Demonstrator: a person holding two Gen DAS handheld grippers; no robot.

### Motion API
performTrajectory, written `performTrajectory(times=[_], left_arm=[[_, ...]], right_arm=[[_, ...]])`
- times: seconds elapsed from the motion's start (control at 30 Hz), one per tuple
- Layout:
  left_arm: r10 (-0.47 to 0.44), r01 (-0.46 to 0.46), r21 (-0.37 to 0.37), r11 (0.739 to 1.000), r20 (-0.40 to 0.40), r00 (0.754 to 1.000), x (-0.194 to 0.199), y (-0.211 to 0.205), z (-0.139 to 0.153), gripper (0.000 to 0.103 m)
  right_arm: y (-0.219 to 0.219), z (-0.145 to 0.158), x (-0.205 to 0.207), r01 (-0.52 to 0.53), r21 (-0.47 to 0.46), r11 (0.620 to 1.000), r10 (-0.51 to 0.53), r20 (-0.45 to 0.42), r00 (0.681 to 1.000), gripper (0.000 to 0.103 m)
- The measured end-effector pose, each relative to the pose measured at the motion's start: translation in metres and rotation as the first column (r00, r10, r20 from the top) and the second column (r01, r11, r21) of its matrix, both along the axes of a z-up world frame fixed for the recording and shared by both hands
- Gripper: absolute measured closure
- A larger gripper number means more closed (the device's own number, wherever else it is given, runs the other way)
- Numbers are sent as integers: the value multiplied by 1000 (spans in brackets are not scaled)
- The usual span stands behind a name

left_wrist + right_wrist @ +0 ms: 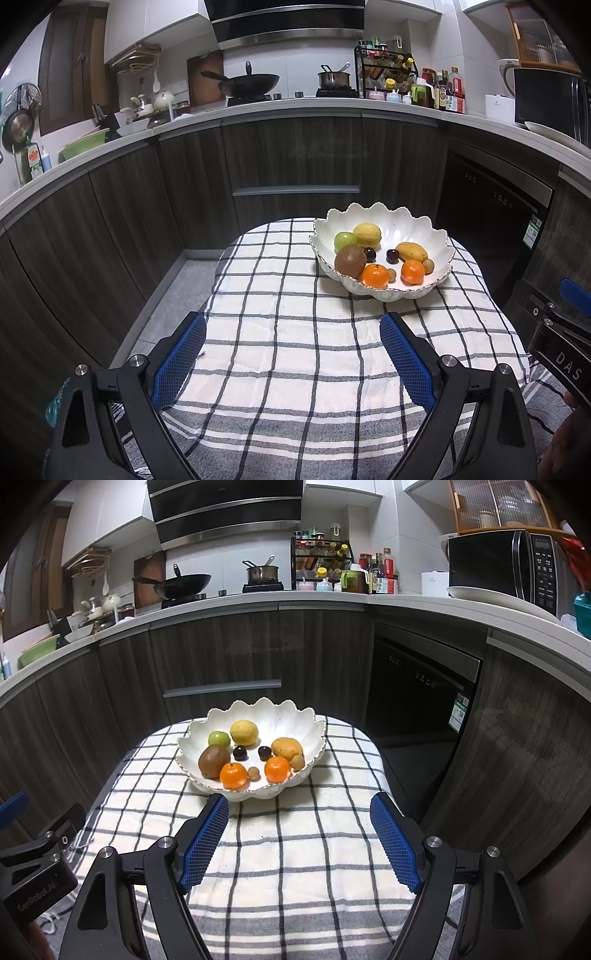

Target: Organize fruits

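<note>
Both claws hang above the checked cloth [295,849] on the tabletop, and neither one holds anything. The left claw [293,325] has its blue pads wide apart, with only cloth between them. The right claw [299,805] is also spread apart and empty.

All the fruit I can see sits in the white scalloped bowl [273,710], which is just ahead of the right claw and ahead and to the right of the left claw. Inside it are a kiwi [213,760], a green fruit [218,738], a lemon [243,732], a yellow mango-like fruit [287,747], two mandarins [233,775], two dark cherries [240,752] and two small brown round fruits [253,773]. No fruit lies on the cloth outside the bowl.

So I judge there are two readings: either the gathering into the bowl is finished, or the sorting out of the bowl is not yet begun. I see no second dish on the cloth, so I cannot tell which. The claws look ready, not busy.
</note>
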State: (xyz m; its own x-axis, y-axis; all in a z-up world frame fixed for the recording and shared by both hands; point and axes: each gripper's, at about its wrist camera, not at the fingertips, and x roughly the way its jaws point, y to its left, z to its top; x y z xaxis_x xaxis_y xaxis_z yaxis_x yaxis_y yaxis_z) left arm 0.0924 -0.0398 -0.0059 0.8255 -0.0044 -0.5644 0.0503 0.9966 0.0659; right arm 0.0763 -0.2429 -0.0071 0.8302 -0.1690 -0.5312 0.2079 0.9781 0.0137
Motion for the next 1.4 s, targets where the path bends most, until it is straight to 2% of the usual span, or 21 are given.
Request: performTrajectory(times=[1.4], left_arm=[[-1,1,-10,1000,-9,1000,0,3,1,7]], right_arm=[[1,0,1,-1,1,1000,1,-5,1000,24]])
